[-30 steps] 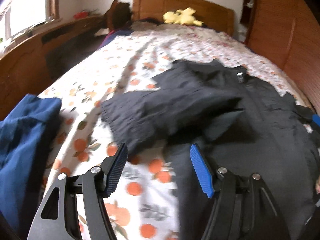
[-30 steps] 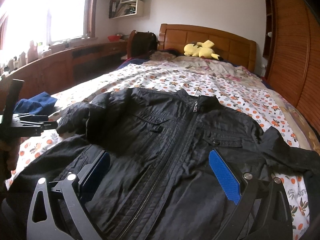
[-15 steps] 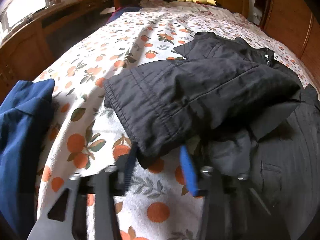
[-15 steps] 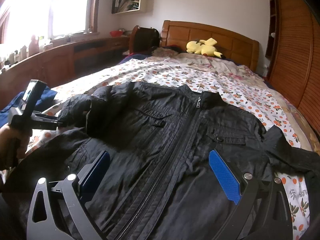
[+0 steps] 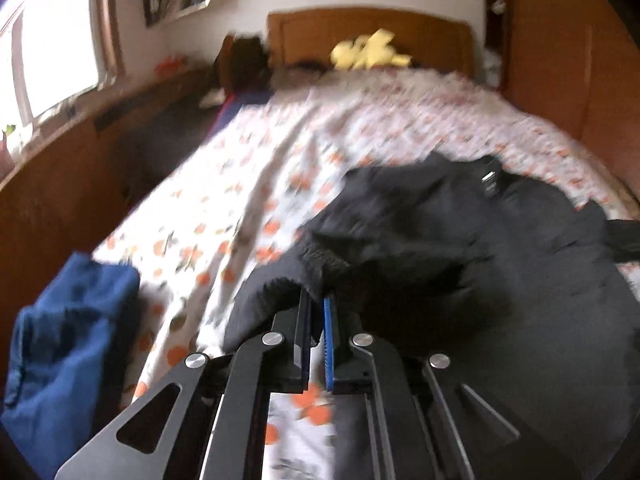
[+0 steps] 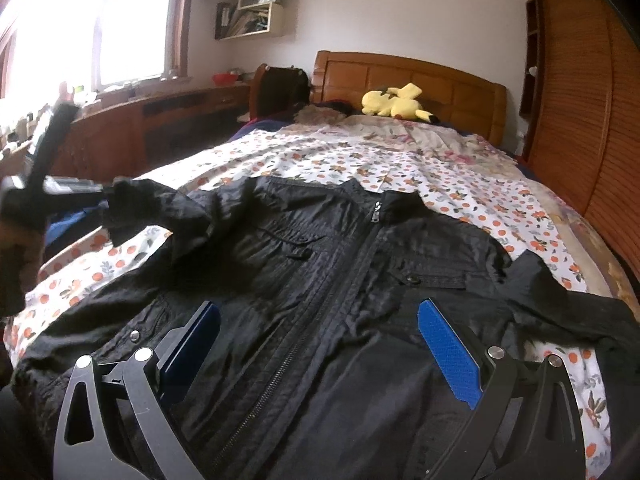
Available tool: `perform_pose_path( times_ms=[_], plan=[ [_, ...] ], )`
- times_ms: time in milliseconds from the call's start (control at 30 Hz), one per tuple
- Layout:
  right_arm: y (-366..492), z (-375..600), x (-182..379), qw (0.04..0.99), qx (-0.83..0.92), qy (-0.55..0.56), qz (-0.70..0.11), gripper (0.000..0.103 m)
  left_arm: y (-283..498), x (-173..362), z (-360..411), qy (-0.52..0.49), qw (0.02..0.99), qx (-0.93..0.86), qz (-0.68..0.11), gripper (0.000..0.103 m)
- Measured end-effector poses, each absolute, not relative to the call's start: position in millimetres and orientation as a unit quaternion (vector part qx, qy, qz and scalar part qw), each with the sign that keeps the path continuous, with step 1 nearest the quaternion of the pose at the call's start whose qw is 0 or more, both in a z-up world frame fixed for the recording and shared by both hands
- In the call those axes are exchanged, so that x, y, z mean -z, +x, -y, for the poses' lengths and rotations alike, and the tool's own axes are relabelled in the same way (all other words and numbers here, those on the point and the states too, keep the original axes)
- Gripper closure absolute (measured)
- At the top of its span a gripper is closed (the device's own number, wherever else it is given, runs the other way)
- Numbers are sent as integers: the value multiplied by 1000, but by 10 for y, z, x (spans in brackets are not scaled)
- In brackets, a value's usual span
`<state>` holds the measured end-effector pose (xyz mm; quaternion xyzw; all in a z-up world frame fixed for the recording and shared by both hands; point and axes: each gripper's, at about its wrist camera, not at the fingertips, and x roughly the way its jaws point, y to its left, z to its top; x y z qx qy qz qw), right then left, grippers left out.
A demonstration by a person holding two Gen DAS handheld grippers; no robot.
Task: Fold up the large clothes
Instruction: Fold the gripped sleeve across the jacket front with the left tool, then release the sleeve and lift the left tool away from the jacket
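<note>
A black zip-up jacket point(image 6: 340, 280) lies front-up on the bed, collar toward the headboard. My left gripper point(image 5: 317, 308) is shut on the cuff of the jacket's left sleeve point(image 5: 320, 264) and holds it lifted off the bedspread; it shows in the right wrist view point(image 6: 100, 190) at the far left, with the sleeve point(image 6: 160, 208) stretched out from the shoulder. My right gripper point(image 6: 320, 344) is open and empty, hovering over the jacket's lower front with a finger on each side of the zipper. The other sleeve point(image 6: 568, 300) lies out to the right.
The bed has a white bedspread with orange flowers point(image 6: 400, 160) and a wooden headboard point(image 6: 420, 80). A yellow plush toy point(image 6: 394, 100) lies by the pillows. A blue garment point(image 5: 68, 340) is heaped at the bed's left edge. Wooden cabinets run along the left, a wooden wardrobe point(image 6: 580, 100) on the right.
My left gripper has closed on the sleeve cuff and lifted it up and outward to the left. The sleeve, earlier folded over the chest, is now pulled out. The right gripper has stayed put.
</note>
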<state>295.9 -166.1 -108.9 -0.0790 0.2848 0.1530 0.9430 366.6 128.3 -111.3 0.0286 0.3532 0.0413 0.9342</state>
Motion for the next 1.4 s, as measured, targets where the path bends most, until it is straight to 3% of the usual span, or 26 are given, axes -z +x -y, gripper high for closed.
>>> perform_pose_path(
  times_ms=[267, 633, 700, 733, 800, 867, 967, 1400],
  plan=[
    [2892, 1877, 1009, 948, -137, -66, -280, 7, 3164, 732, -364, 56, 950, 34, -305, 98],
    [2902, 1974, 1118, 945, -123, -73, -294, 7, 2847, 1306, -54, 56, 942, 53, -327, 92],
    [2925, 1979, 1140, 944, -121, -73, -297, 7, 2825, 1415, -97, 50, 940, 56, -332, 87],
    [2936, 1980, 1150, 944, -121, -73, -299, 7, 2805, 1456, -105, 47, 940, 57, -332, 80],
    [2963, 1969, 1176, 943, -120, -73, -302, 7, 2750, 1497, -154, 47, 943, 57, -325, 60],
    [2984, 1942, 1203, 942, -121, -74, -304, 7, 2666, 1484, -204, 51, 948, 50, -310, 31],
    [3008, 1874, 1241, 940, -125, -77, -308, 7, 2497, 1447, -296, 43, 957, 43, -283, 8],
    [2889, 1271, 1359, 922, -209, -101, -311, 10, 1980, 1367, -875, 4, 967, 17, -254, 3]
  ],
)
